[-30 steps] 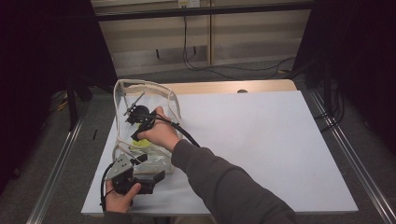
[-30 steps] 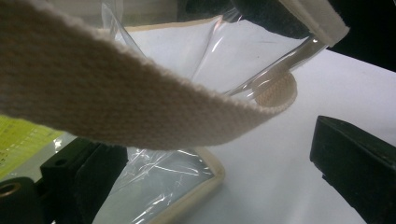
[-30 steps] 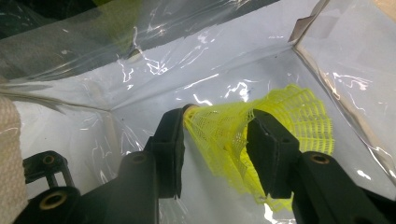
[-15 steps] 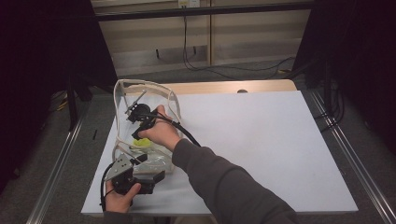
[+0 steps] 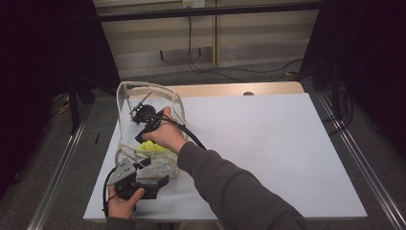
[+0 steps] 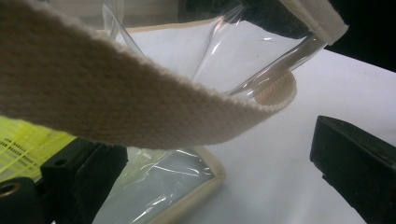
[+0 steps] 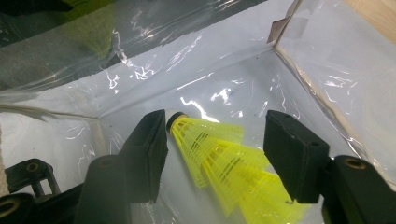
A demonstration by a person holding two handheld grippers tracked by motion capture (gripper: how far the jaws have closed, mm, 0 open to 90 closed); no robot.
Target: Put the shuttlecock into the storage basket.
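Observation:
A clear plastic bag (image 5: pixel 168 101) with beige trim stands on the white table (image 5: pixel 268 143) at its left. Inside it lie yellow shuttlecocks (image 5: pixel 151 147). My right gripper (image 5: pixel 141 139) reaches down into the bag, held by a hand. In the right gripper view its jaws stand open (image 7: pixel 215 126) on either side of a yellow shuttlecock (image 7: pixel 219 158), whose cork tip is close to the left jaw. My left gripper (image 5: pixel 162 176) sits at the bag's near end, open (image 6: pixel 219 140). The bag's beige strap (image 6: pixel 116 102) crosses just in front of its camera, and yellow mesh (image 6: pixel 23 140) shows through the plastic.
The white table stretches wide to the right of the bag. A wooden strip (image 5: pixel 239 89) runs along its far edge. Metal rails (image 5: pixel 354 148) flank both sides, and cables (image 5: pixel 201 62) lie on the floor beyond.

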